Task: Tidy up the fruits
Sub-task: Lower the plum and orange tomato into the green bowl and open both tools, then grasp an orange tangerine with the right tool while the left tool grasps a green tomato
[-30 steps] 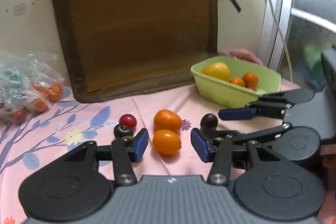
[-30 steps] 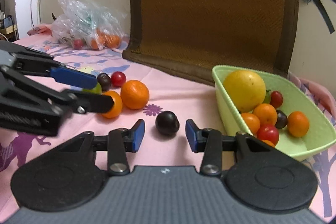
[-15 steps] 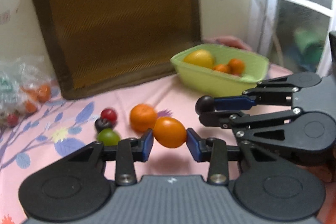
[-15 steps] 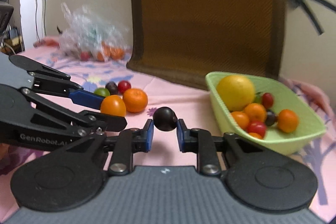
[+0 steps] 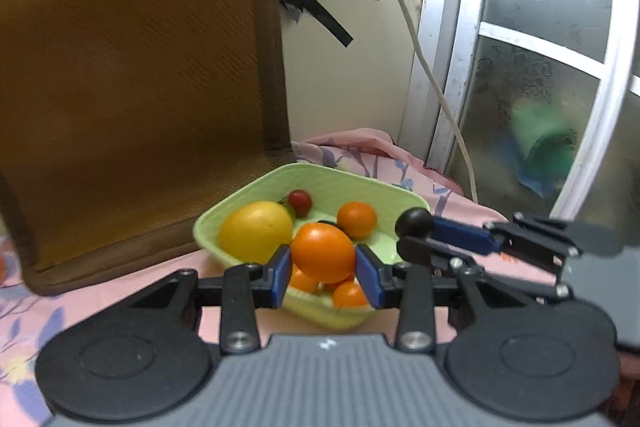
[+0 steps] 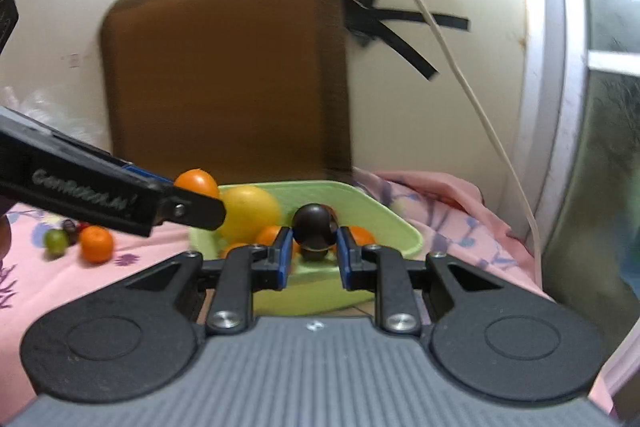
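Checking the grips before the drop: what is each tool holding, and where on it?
Left tool: orange fruit, pinched at its two sides. Right tool: dark plum, pinched likewise.

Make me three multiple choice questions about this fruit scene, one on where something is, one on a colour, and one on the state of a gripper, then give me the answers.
1. Where is the big yellow fruit?
A. in the green basket
B. on the pink cloth
C. in the left gripper

2. What colour is the fruit held in the right gripper?
A. orange
B. green
C. dark, near black

3. What is the state of the left gripper?
A. open and holding nothing
B. shut on the orange fruit
C. shut on a red fruit

Answers: 
1 A, it lies inside the basket beside small orange and red fruits. 
2 C, the dark plum sits between the blue pads. 
3 B, both blue pads press the orange fruit's sides.
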A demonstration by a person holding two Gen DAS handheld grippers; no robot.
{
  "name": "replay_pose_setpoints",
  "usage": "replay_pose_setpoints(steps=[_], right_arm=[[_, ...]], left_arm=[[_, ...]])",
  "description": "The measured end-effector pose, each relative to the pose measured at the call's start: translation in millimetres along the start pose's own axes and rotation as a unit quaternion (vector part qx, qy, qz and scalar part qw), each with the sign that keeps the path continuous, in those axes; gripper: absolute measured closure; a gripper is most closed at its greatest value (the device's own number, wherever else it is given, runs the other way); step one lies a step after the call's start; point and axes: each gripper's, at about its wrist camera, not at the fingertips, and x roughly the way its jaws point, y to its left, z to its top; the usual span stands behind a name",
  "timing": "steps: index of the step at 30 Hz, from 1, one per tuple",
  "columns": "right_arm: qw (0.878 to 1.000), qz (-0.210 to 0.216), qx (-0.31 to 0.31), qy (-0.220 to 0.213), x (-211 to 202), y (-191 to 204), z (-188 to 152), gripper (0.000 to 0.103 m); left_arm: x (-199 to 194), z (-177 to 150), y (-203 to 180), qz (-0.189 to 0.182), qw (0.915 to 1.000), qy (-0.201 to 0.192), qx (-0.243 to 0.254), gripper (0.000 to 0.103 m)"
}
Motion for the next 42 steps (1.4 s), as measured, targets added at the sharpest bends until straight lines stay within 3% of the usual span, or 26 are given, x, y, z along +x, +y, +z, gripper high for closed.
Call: replay_pose_setpoints(steps=[7, 9, 10, 11, 12, 14, 20, 28, 32, 36, 42], right_arm=[[1.000, -0.010, -0.003, 0.013, 20, -2, -1, 0.076], [1.000, -0.013, -0.004, 0.013, 19, -1, -3, 0.074], [1.000, -0.017, -0.007, 0.012, 18, -1, -3, 0.072], [1.000, -0.023, -0.009, 0.009, 16, -1, -3, 0.063], [0.999, -0.030, -0.010, 0.004, 15, -2, -4, 0.055], [0.999, -0.032, -0.002, -0.002, 13, -5, -5, 0.054], [0.998, -0.041, 0.027, -0.025, -1, -13, -5, 0.054], [0.995, -0.049, 0.063, -0.066, -20, -14, -2, 0.054], [0.996, 0.007, 0.079, -0.049, -33, 3, 2, 0.054], [0.992, 0.094, 0.087, 0.008, -41, 37, -9, 0.054], [0.982, 0.172, 0.051, 0.065, -34, 91, -11, 0.054]], left_arm=[[30, 1, -12, 0.002, 0.9999, 0.011, -0.013, 0.067], [37, -1, -12, 0.004, 0.9997, 0.018, -0.018, 0.062], [39, -1, -11, 0.005, 0.9996, 0.016, -0.023, 0.052], [40, -2, -11, 0.010, 0.9995, 0.015, -0.028, 0.046], [40, -1, -11, 0.017, 0.9993, 0.012, -0.032, 0.045], [35, 0, -10, 0.012, 0.9993, 0.007, -0.036, 0.045], [-23, -8, -3, 0.032, 0.9974, -0.051, -0.039, 0.041], [-107, -78, 19, 0.109, 0.9910, -0.070, -0.036, 0.036], [-135, -114, 35, 0.156, 0.9855, -0.054, -0.037, 0.036], [-153, -138, 63, 0.203, 0.9757, -0.045, -0.069, 0.036], [-155, -156, 86, 0.213, 0.9697, -0.038, -0.114, 0.036]])
